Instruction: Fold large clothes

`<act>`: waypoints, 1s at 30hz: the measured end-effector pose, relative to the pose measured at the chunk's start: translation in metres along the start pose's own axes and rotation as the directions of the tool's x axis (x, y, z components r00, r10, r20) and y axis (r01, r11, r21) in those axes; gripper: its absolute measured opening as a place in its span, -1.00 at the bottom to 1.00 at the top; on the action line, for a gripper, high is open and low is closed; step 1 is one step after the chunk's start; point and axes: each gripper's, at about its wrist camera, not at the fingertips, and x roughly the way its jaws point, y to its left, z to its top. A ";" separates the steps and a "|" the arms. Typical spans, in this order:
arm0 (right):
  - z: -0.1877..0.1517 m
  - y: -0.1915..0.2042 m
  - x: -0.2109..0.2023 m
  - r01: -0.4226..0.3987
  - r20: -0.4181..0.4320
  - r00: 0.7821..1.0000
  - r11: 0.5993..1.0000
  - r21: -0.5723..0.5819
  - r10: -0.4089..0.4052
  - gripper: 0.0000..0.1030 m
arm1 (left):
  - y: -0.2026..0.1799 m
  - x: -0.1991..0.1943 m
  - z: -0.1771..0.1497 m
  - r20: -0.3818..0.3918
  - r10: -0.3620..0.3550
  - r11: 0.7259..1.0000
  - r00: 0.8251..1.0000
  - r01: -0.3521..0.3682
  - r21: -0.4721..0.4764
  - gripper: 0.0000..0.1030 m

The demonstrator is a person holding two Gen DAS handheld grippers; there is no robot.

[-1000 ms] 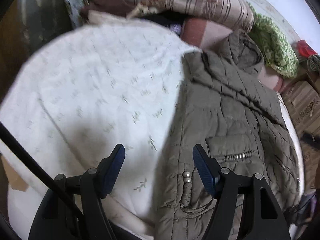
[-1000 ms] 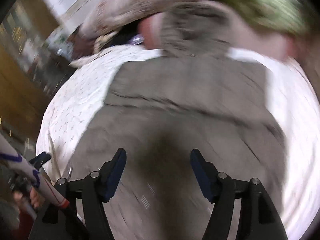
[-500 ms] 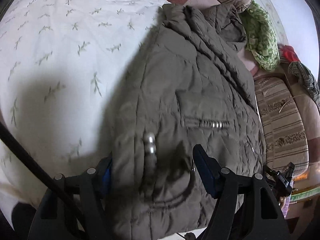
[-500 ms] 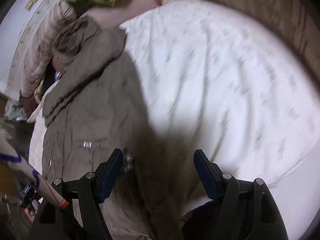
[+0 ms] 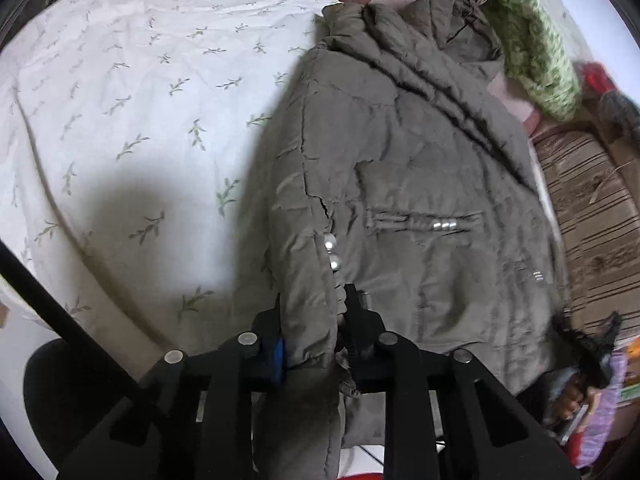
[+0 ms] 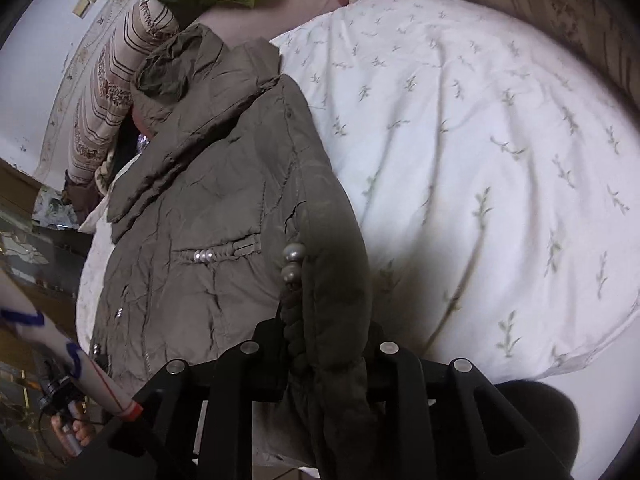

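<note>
An olive quilted jacket [image 5: 420, 168] lies spread on a white leaf-printed bedsheet [image 5: 132, 92], collar toward the far end. In the left wrist view my left gripper [image 5: 312, 320] has its jaws closing on the jacket's near left side edge, beside two metal snaps [image 5: 332, 252]; the fabric is pinched between the pads. In the right wrist view the jacket [image 6: 208, 208] fills the left half, and my right gripper [image 6: 324, 332] is closing on the near right side edge, with a thick fold of fabric squeezed between its fingers by the snaps [image 6: 292, 264].
Striped pillows [image 5: 588, 216] and a green patterned cloth [image 5: 532, 64] lie along the head and far side of the bed. The bedsheet [image 6: 500, 152] stretches bare to the right of the jacket. A hand [image 6: 68, 428] with a handle shows at the lower left.
Both grippers came down to the jacket's near side edges and closed from wide open onto the fabric. The right view swung from the jacket's middle to its right edge.
</note>
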 end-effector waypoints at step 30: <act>-0.003 0.213 -0.063 -0.127 0.168 0.966 0.929 -0.347 0.194 0.53 | -0.115 -0.075 0.055 0.403 0.130 0.946 0.906 -0.234 0.222 0.33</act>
